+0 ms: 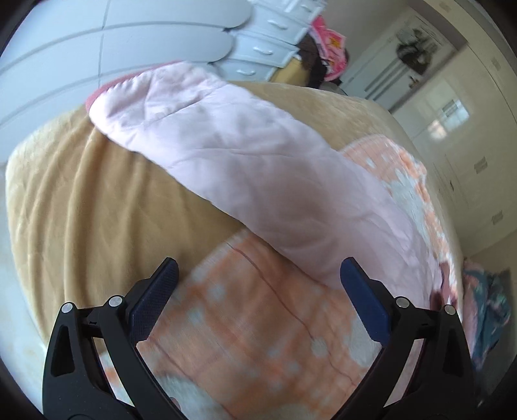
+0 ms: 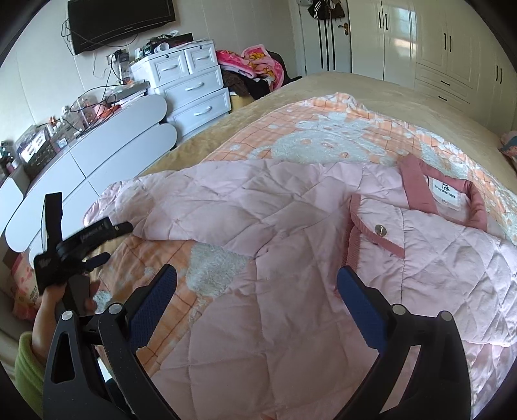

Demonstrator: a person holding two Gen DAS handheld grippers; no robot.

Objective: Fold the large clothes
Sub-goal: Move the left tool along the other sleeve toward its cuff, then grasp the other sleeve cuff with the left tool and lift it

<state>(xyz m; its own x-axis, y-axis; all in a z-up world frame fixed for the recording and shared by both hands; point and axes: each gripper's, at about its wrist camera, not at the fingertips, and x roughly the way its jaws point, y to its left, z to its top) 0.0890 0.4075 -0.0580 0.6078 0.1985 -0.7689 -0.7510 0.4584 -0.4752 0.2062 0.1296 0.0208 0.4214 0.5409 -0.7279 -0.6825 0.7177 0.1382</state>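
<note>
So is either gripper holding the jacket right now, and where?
Nothing is held. The left gripper and right gripper both have open jaws above the pink jacket.

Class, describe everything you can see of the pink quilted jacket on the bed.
The pink quilted jacket lies flat on an orange-and-white patterned blanket covering the bed. It looks like thin padded fabric with diamond stitching. A darker pink ribbed collar holds a white label; one metal snap shows. One sleeve stretches toward the bed's edge. Both grippers hover open, not gripping it.

Home bedroom, bed (image 2: 404, 97) with blankets, white drawer chest (image 2: 190, 84), wall television (image 2: 119, 22), built-in wardrobes (image 2: 452, 48)
</note>
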